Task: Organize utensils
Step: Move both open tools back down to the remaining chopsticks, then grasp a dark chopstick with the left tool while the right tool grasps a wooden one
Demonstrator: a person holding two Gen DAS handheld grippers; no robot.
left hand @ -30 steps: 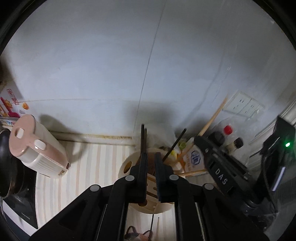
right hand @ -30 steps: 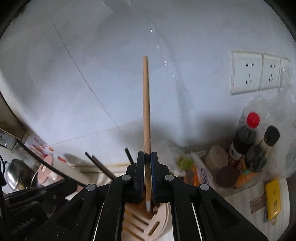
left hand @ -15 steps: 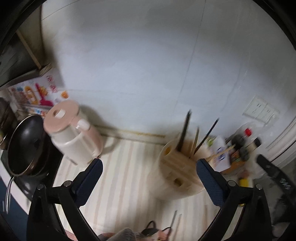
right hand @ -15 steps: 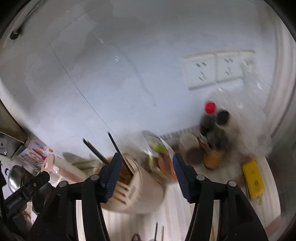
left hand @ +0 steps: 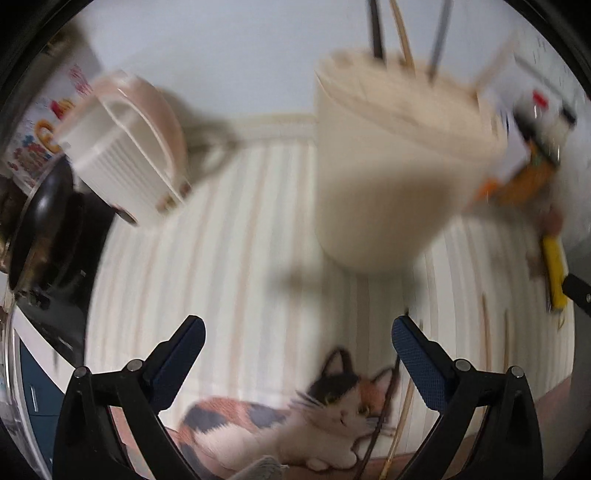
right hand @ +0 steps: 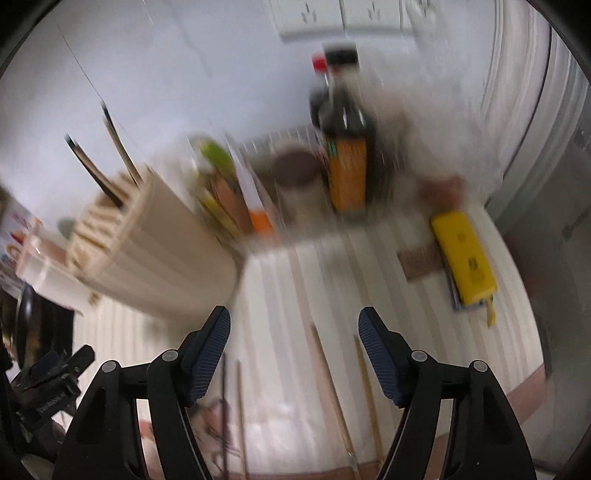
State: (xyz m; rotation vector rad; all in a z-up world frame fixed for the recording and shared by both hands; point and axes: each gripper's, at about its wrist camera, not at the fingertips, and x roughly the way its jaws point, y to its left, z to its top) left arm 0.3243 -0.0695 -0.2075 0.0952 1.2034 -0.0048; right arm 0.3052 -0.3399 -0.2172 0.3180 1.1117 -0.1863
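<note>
While the left wrist view was smeared by motion, we still read the left gripper (left hand: 297,334) plainly: fingers (left hand: 184,345) spread wide, nothing between them. Ahead of it stood the beige utensil holder (left hand: 388,177) on the striped worktop (left hand: 236,240), toward the back edge. Dark and pale chopsticks (left hand: 402,33) stuck up from its top. A pink-and-white kettle (left hand: 125,147) stood to the holder's left, well apart, with a black pan (left hand: 40,225) at the left edge beyond it. A cat print (left hand: 314,417) covered the worktop's near edge below the gripper; thin sticks (left hand: 384,413), one dark and one pale, lay across it near the right finger. A yellow item (left hand: 554,266) lay at the right edge.

From the right wrist view, also blurred, we noted the right gripper (right hand: 295,336) likewise spread apart and empty. The holder (right hand: 147,251) sat left of it, tilted in frame, dark chopsticks (right hand: 96,170) slanting out of the slots. Loose wooden chopsticks (right hand: 332,391) lay on the worktop (right hand: 280,288) between and below the fingers, reaching the near edge; a darker pair (right hand: 225,406) lay beside the left finger. Sauce bottles (right hand: 343,147) stood at the back by the wall, a colourful packet (right hand: 225,192) just beside the holder, a yellow booklet (right hand: 465,258) toward the right edge. The other gripper (right hand: 51,373) showed at lower left.
</note>
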